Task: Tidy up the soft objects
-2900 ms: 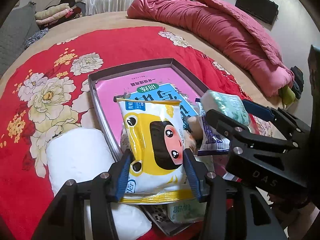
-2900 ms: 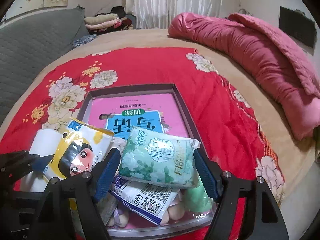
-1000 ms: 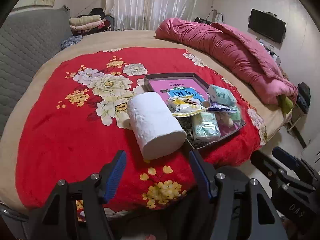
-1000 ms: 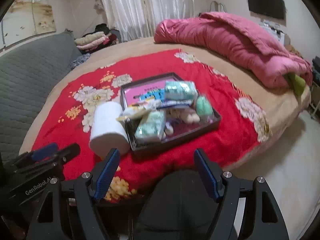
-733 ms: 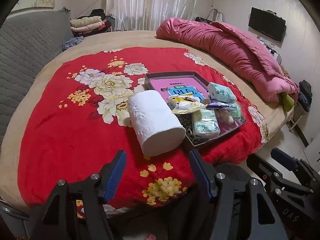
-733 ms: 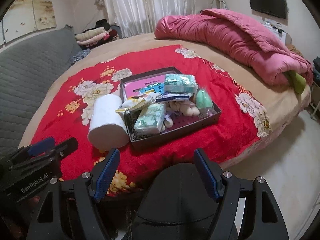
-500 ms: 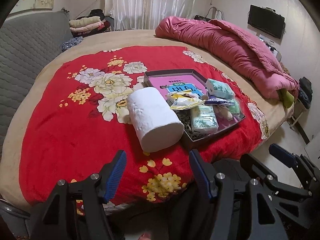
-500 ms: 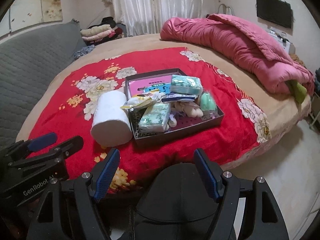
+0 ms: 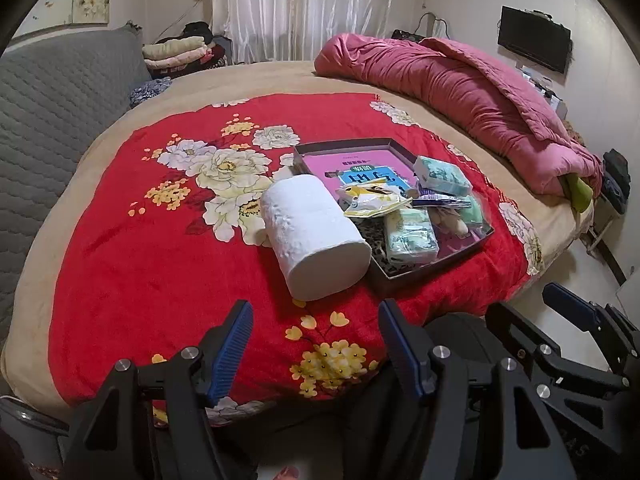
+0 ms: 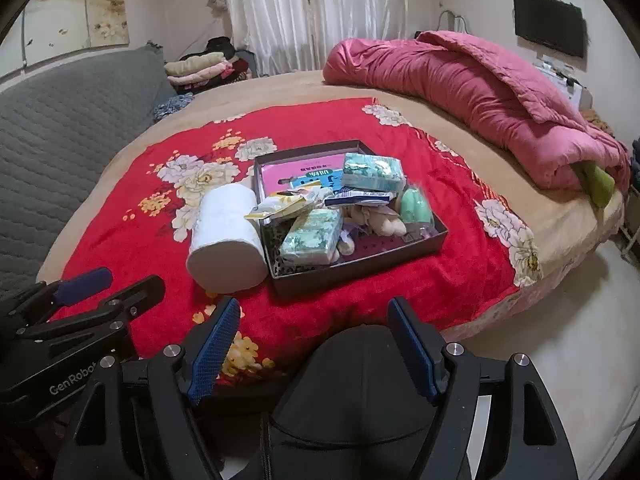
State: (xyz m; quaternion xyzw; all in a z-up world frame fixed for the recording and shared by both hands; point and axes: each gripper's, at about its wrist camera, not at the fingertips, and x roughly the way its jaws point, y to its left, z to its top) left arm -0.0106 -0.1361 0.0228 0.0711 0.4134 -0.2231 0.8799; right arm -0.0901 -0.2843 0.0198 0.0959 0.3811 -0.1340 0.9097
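The left gripper and right gripper are held open and empty. A white roll is seen touching the packet-filled box.

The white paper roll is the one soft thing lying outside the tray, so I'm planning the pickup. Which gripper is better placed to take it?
Left, probably. The paper roll lies almost straight ahead of the open, empty left gripper. From the right gripper, also open and empty, the roll sits off to the left, with the tray more directly ahead.

Black tongs, blue ribbed pads, silver screws, "GenRobot" mark
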